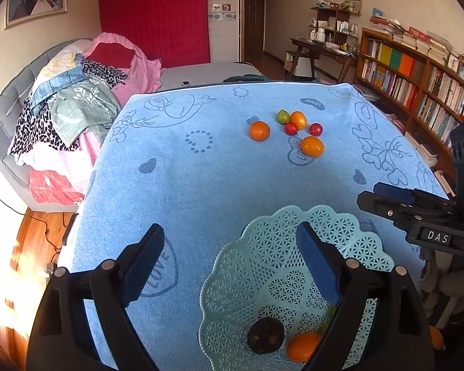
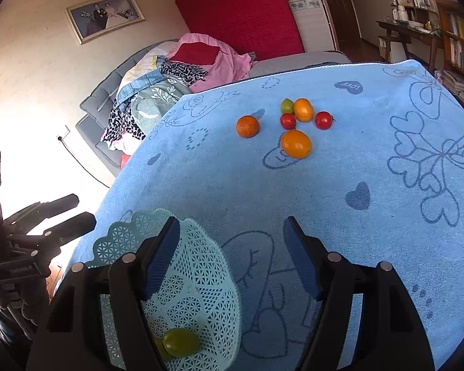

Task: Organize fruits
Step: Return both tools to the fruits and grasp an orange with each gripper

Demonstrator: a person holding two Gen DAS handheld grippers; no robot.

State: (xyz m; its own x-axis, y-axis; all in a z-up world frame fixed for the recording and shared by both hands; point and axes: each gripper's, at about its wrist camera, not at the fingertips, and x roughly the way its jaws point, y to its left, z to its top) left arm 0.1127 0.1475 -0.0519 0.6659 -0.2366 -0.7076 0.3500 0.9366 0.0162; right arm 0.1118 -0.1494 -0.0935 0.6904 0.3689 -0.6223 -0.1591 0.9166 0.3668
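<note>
A pale teal lattice basket [image 1: 294,266] [image 2: 201,278] sits on the near part of the blue towel. It holds a dark brown fruit [image 1: 265,335], an orange [image 1: 303,346] and a green fruit [image 2: 181,341]. Farther back lie several loose fruits: a round orange [image 1: 259,130] [image 2: 247,126], a green lime [image 1: 283,116] [image 2: 287,105], two oval orange fruits [image 1: 312,146] [image 2: 296,143], and two red ones [image 1: 315,129] [image 2: 324,120]. My left gripper [image 1: 232,247] is open and empty over the basket's left rim. My right gripper [image 2: 232,247] is open and empty, right of the basket.
The blue patterned towel [image 1: 185,185] [image 2: 386,216] covers the table. A bed with piled clothes [image 1: 77,99] lies beyond on the left. Bookshelves [image 1: 417,86] and a desk [image 1: 321,49] stand on the right. The right gripper's body [image 1: 417,213] shows at the right edge of the left wrist view.
</note>
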